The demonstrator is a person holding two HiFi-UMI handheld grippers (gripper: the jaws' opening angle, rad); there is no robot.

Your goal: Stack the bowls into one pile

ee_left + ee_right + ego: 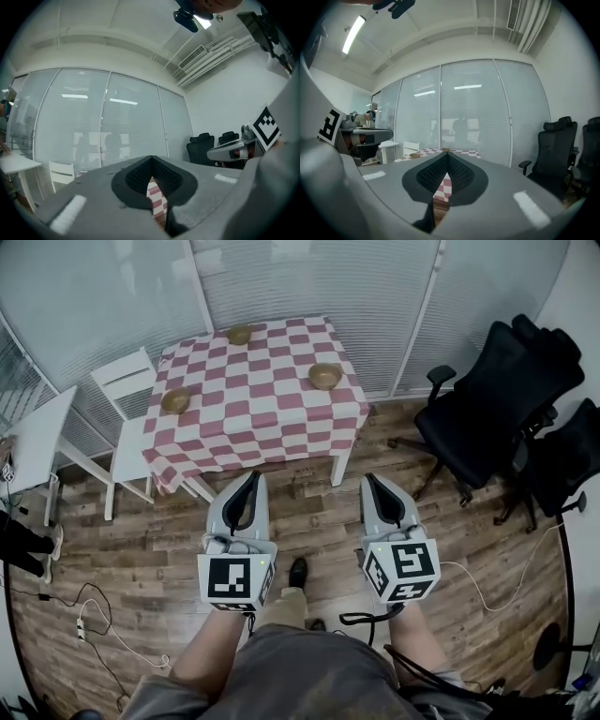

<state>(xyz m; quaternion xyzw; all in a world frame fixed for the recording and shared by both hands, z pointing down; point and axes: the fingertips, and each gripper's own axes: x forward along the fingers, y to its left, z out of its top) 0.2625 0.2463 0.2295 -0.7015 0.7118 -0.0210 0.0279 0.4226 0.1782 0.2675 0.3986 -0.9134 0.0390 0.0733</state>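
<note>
— Tablecloth point(253, 395)?
— Red and white checks.
— Bowls point(324, 376)?
— Plain tan-brown, all three.
— Floor point(141, 559)?
— Brown wood planks. White chair point(127, 390), black office chairs point(497, 399).
— Left gripper point(253, 474), right gripper point(368, 477)?
— Grey, with black-and-white square markers point(232, 577) on the cubes. Black pads point(433, 177) inside.

Three brown, round bowls stood upright on the checked table point(262, 404), none stacked and all well apart. The far bowl point(239, 335) sat by the table's back edge. The right bowl point(324, 376) sat near its right side, and the left bowl point(175, 400) near its left edge, nearest the front of the three.
</note>
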